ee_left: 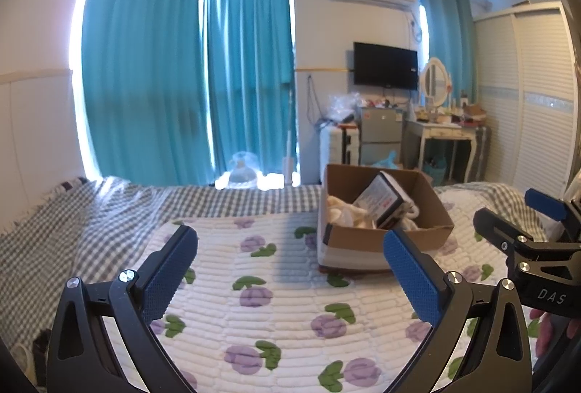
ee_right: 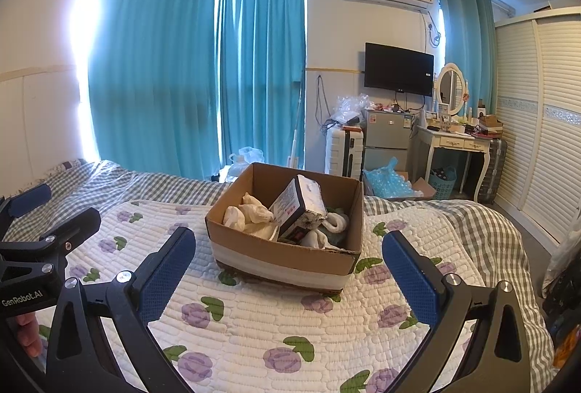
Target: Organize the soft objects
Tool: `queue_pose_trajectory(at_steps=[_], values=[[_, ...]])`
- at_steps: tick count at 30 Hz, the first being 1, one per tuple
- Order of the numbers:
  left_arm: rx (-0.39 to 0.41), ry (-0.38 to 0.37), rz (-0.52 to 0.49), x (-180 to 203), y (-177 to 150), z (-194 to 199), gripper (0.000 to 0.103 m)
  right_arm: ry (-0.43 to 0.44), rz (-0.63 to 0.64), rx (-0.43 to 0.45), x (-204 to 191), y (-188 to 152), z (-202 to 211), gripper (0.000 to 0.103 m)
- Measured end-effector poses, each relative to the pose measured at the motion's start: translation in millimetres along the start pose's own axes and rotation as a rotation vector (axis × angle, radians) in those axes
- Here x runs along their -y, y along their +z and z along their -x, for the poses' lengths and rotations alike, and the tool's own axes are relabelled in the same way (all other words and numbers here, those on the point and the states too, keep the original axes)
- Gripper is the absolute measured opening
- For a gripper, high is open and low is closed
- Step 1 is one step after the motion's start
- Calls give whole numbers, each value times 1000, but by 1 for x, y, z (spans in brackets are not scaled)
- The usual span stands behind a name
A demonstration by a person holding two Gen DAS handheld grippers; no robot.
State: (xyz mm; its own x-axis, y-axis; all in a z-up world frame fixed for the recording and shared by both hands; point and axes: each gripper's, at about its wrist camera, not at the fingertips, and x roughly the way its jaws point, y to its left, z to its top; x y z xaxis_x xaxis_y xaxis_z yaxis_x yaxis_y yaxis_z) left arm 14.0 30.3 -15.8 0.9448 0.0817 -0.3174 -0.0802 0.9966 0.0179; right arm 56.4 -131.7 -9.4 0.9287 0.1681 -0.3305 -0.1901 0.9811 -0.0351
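Note:
A brown cardboard box [ee_right: 254, 249] stands on the flowered quilt [ee_right: 254, 331] of the bed. Inside it lie white and cream soft cloths [ee_right: 250, 215] and a tilted rectangular pack [ee_right: 301, 207]. In the left wrist view the box [ee_left: 359, 236] sits ahead to the right, with the pack [ee_left: 381, 202] and cream cloth [ee_left: 345, 213] showing over its rim. My left gripper [ee_left: 290, 253] hovers open above the quilt, nothing between its fingers. My right gripper [ee_right: 288, 253] is open too, just short of the box's near wall. Each gripper shows at the edge of the other's view.
A checked grey blanket [ee_right: 109, 182] covers the far side of the bed. Teal curtains [ee_right: 163, 66] hang behind. A suitcase [ee_right: 343, 153], small fridge [ee_right: 386, 138], dressing table [ee_right: 457, 142] and white wardrobe [ee_right: 537, 109] line the right. A hand [ee_right: 27, 331] holds the left gripper's handle.

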Motion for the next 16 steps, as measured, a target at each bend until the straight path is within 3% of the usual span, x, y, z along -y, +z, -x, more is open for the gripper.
queue_pose_trajectory(at_steps=[16], values=[[-15,-1,5,-1,-2,0,103,4,-10,-13,1,-5,-3,103]])
